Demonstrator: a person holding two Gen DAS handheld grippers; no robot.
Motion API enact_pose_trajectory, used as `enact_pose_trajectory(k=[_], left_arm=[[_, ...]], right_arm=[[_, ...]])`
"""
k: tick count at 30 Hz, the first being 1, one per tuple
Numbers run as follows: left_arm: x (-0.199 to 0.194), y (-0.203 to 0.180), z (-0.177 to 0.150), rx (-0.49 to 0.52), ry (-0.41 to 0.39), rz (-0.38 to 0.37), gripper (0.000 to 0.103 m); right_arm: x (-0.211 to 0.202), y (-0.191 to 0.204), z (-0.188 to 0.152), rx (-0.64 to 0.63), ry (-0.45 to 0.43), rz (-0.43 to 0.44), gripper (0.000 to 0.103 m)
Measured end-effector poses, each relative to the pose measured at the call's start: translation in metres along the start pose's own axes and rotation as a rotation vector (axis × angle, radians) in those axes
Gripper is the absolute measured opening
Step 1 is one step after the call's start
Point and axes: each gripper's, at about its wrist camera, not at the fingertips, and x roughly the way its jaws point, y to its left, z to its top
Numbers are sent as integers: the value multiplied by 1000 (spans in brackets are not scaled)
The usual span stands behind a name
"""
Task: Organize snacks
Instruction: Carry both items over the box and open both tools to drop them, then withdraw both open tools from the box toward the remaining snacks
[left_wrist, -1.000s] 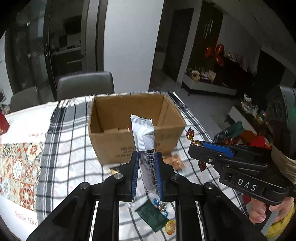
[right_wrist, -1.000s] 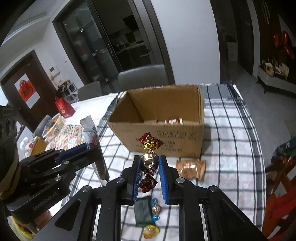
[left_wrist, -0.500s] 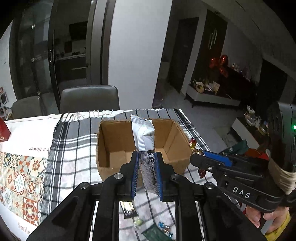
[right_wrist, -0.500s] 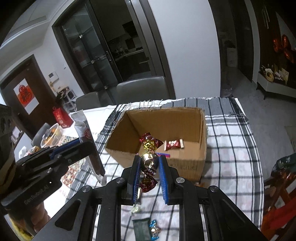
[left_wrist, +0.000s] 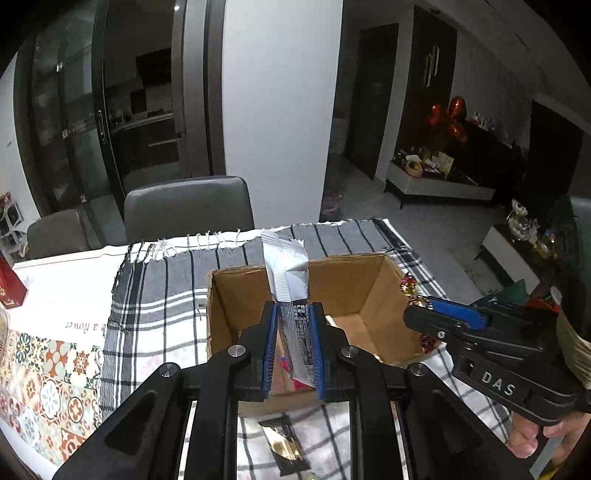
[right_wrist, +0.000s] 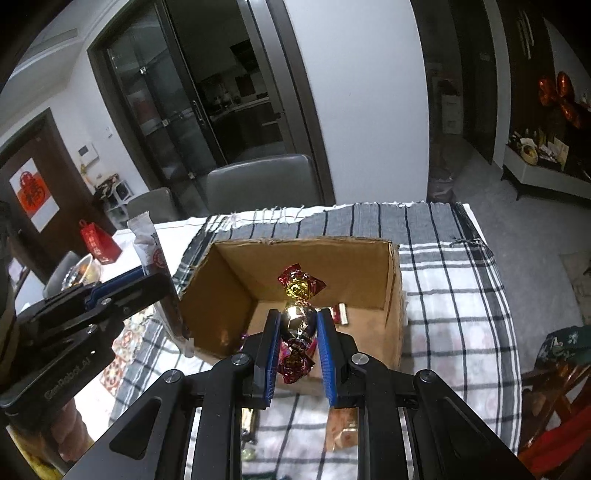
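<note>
An open cardboard box (left_wrist: 373, 295) stands on the checked tablecloth; it also shows in the right wrist view (right_wrist: 221, 288). My left gripper (left_wrist: 293, 354) is shut on a silver snack bar (left_wrist: 286, 273), held upright over the box's near wall. My right gripper (right_wrist: 297, 354) is shut on a red and gold foil candy (right_wrist: 299, 286), held above the box's opening. A small red wrapped snack (right_wrist: 339, 314) lies on the box floor. The right gripper shows in the left wrist view (left_wrist: 417, 308), at the box's right wall. The left gripper shows in the right wrist view (right_wrist: 159, 280), at the box's left wall.
A dark wrapped snack (left_wrist: 282, 443) lies on the cloth in front of the box, and an orange wrapped snack (right_wrist: 341, 432) lies under my right gripper. A red gift bag (right_wrist: 99, 243) and a bowl (right_wrist: 83, 273) sit at the left. Grey chairs (left_wrist: 188, 210) stand behind the table.
Both grippers have risen and moved forward with their snacks, from in front of the box to over its near edge. The box interior now shows from above.
</note>
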Motion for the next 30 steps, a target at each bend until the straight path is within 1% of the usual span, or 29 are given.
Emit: enact_pose_trajectory(k=[3, 4, 5, 6, 7, 8, 9, 11, 13, 16, 23, 30], left_arm=[[10, 0, 2, 18, 14, 6, 19], [14, -1, 2, 27, 23, 14, 21], [16, -3, 3, 39, 30, 16, 30], [16, -3, 3, 48, 30, 17, 34], [15, -5, 3, 58, 23, 16, 42], [10, -7, 1, 73, 10, 27, 47], [8, -8, 1, 81, 1, 34, 49], [1, -10, -1, 77, -3, 39, 50], [-4, -11, -3, 71, 0, 22, 50], [-16, -13, -10, 74, -13, 29, 50], [-48, -16, -33, 66, -36, 33, 50], [-72, -19, -59, 82, -55, 31, 50]], right_arm=[[7, 1, 0, -15, 5, -20, 21], [9, 0, 0, -11, 4, -27, 22], [10, 0, 1, -8, 6, -33, 22], [11, -2, 1, -1, 8, -45, 28], [10, -4, 0, 9, 6, -49, 31], [8, -5, 0, 14, 4, -44, 31], [6, -7, -1, 16, 2, -35, 31], [1, -7, -4, 16, -7, -34, 31], [-5, -4, -7, 6, -17, -30, 31], [-18, -1, -13, -7, -34, -14, 31], [-45, 11, -34, -34, -64, 17, 31], [-60, 24, -58, -69, -73, 51, 31]])
